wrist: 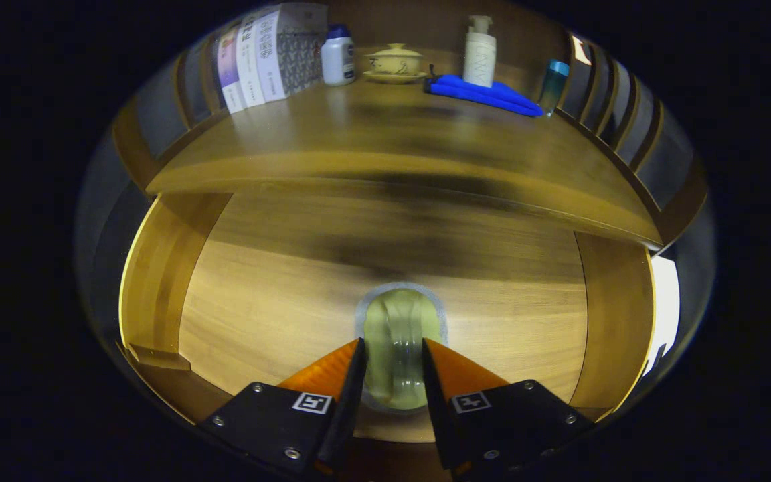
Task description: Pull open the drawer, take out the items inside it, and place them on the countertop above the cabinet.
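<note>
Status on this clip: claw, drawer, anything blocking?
Claw shut on a pale green bottle. Drawer open, bottle lying on its floor. Countertop front bare; books, bottles, blue cloth at the back. Nothing in the way.

books [262, 57], lidded teacup [394, 63], pump bottle [479, 52] — blue cloth [486, 95]

The gripper [393, 348] presents two fingers [332, 375], each wedge-shaped and tapering forward to a narrow tip. Each finger is seated in a flat angular mounting plate [272, 422]. Both plates are black. Each plate carries one small square fiducial marker [312, 402], black pattern on white, fitted near the base of its finger. Round silver screw heads [256, 387] sit at the plate corners, several per plate. The two halves appear mirror-matched in shape and fittings.
</note>
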Available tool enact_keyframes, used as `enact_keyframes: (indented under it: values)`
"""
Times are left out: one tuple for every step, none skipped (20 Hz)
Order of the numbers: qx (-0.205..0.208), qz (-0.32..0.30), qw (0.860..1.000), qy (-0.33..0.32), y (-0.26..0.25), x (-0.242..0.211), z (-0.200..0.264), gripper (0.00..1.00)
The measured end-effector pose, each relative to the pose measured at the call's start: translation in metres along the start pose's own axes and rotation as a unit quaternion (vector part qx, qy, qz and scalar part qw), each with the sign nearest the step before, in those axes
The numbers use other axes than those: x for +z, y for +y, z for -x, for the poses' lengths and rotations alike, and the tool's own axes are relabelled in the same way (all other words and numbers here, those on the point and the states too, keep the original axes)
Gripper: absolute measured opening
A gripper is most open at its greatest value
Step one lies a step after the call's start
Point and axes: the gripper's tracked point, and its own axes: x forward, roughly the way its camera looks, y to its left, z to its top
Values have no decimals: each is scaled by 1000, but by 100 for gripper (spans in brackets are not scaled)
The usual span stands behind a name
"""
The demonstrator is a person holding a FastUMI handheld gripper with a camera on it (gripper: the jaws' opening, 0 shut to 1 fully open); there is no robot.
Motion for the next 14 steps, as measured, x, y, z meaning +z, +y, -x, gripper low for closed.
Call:
enact_keyframes:
  values:
    - [-4, 4, 1000, -7, 0, 2, 0, 42]
    - [-3, 9, 1000, -14, 0, 5, 2, 35]
    - [0, 14, 1000, -16, 3, 3, 2, 28]
    - [-10, 19, 1000, -18, -1, 2, 2, 22]
    - [-16, 20, 999, -26, -1, 3, 5, 21]
    - [-15, 28, 999, -33, 1, 3, 6, 21]
    - [-1, 42, 999, -35, 9, 2, 8, 20]
    - [-2, 49, 998, -37, 12, 0, 8, 20]
    - [-10, 58, 997, -44, 13, 0, 12, 20]
    - [-16, 66, 996, -52, 14, 2, 15, 18]
    - [-24, 75, 995, -62, 14, 2, 19, 16]
    - [-34, 81, 993, -73, 14, 5, 26, 14]
    - [-41, 86, 992, -83, 15, 6, 31, 13]
    - [-46, 89, 991, -90, 15, 8, 39, 12]
